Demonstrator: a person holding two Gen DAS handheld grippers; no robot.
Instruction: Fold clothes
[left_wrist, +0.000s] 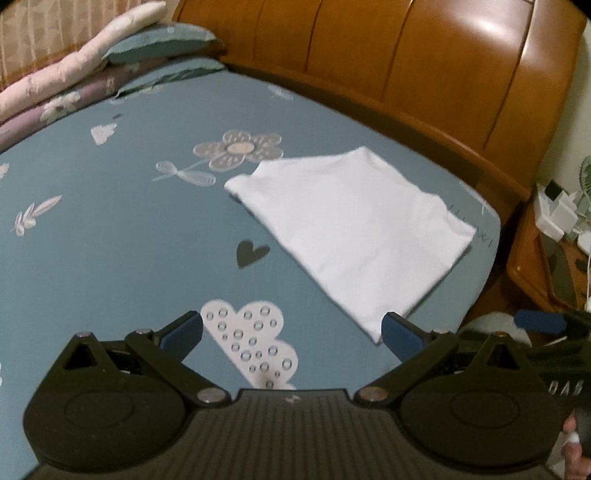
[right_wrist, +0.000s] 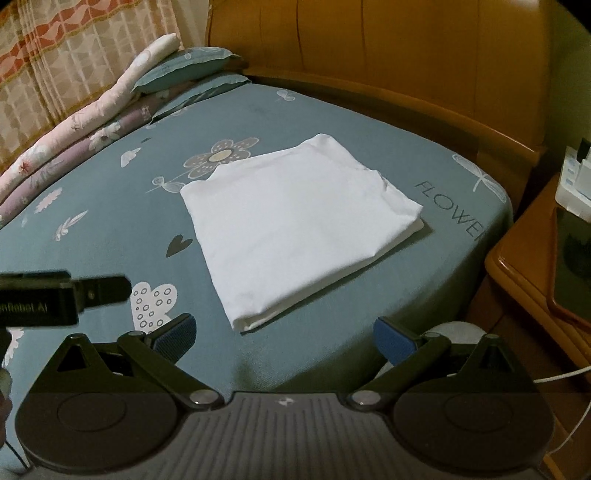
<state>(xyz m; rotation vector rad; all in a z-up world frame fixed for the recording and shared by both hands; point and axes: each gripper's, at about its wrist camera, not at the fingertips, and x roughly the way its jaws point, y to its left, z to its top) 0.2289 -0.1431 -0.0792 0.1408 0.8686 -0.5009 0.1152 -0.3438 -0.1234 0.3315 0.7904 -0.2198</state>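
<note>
A folded white garment (right_wrist: 295, 229) lies flat on the bed (right_wrist: 110, 206); the left gripper (left_wrist: 291, 332) and right gripper (right_wrist: 284, 334) hover nearby, fingers wide, empty.

Wooden headboard (right_wrist: 369, 48), curtain (right_wrist: 74, 55), nightstand (right_wrist: 524, 280)

Left gripper (left_wrist: 291, 338): jaws spread wide, blue-padded fingers (left_wrist: 183, 334) apart, nothing between them. Right gripper (right_wrist: 284, 341): jaws likewise spread wide and empty. The two grippers are positioned side by side, each visible at the edge of the other's view.
</note>
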